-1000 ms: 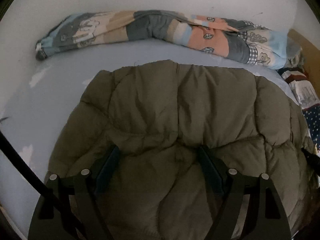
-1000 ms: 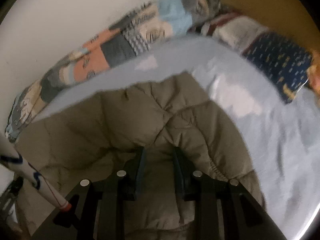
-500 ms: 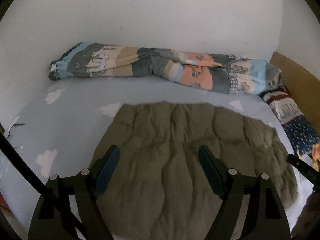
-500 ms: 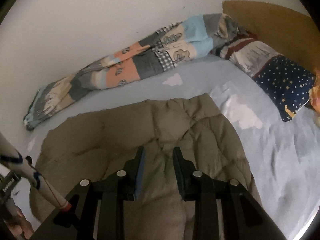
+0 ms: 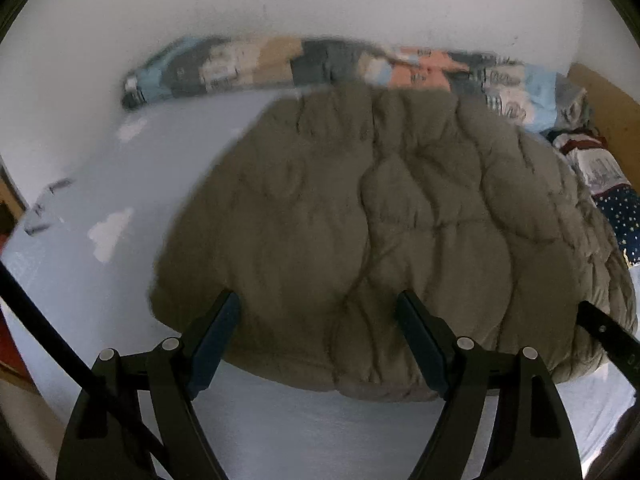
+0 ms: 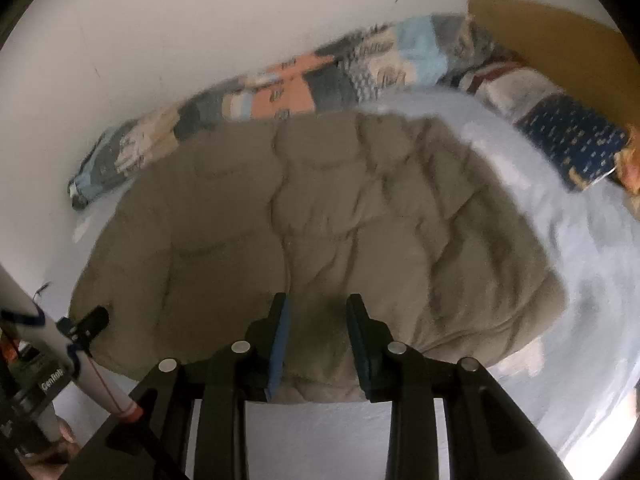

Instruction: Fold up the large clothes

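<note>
Right now my left gripper [image 5: 318,332] hangs with its jaws spread wide over the near hem of the olive quilted coat [image 5: 380,216], and I can't tell whether the pads press on it. My right gripper [image 6: 318,332] has its jaws narrowed, with a bulge of the coat's near edge between them; whether it is pinched is unclear. From both cameras the coat lies spread at twelve o'clock on the pale blue sheet [image 5: 80,264]. Beyond it a rolled patchwork blanket [image 6: 280,92] runs along the white wall [image 5: 320,4], and a starry navy pillow [image 6: 576,140] sits at two o'clock.
</note>
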`<action>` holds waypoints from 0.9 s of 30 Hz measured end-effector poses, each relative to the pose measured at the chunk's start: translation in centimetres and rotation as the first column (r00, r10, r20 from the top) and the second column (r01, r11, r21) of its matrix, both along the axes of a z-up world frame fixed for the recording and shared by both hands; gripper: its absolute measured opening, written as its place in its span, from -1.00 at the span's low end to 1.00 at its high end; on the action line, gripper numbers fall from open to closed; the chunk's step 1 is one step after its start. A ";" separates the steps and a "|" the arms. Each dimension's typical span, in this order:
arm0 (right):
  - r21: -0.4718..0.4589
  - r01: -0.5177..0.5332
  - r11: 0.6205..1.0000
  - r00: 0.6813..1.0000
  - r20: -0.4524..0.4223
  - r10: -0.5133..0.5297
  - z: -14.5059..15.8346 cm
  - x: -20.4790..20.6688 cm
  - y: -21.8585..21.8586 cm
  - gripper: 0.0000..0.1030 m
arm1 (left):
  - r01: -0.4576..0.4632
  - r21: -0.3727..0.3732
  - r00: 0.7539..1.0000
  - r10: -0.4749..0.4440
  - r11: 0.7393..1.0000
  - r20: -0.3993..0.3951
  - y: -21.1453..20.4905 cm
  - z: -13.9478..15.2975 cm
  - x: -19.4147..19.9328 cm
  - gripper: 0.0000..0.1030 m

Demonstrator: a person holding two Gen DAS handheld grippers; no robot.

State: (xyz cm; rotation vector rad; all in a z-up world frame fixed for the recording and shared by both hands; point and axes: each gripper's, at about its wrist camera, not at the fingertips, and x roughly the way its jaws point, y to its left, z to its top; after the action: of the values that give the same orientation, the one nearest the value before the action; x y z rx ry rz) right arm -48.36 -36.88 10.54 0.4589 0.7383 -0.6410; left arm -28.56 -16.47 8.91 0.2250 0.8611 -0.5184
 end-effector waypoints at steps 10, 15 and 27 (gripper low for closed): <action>0.045 -0.018 0.999 0.997 -0.080 0.022 -3.1 1.8 -0.8 -0.29 | -0.036 0.011 0.999 0.036 0.999 0.027 0.0 -0.4 -1.4 0.60; -0.046 0.080 0.996 0.996 0.048 -0.078 0.9 -2.5 -1.0 -0.29 | -0.064 0.031 0.997 0.062 0.997 0.042 0.6 -0.2 -1.8 0.60; 0.149 0.297 0.943 0.955 -0.040 -0.295 -1.7 -6.4 -6.9 -0.25 | -0.004 0.092 0.996 -0.004 0.996 0.087 0.0 -0.8 -2.0 0.60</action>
State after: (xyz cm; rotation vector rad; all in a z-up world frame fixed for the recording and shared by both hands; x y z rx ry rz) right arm -54.74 -43.80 8.87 0.7158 0.7448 -0.8742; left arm -30.57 -16.45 8.13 0.3295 0.8005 -0.4665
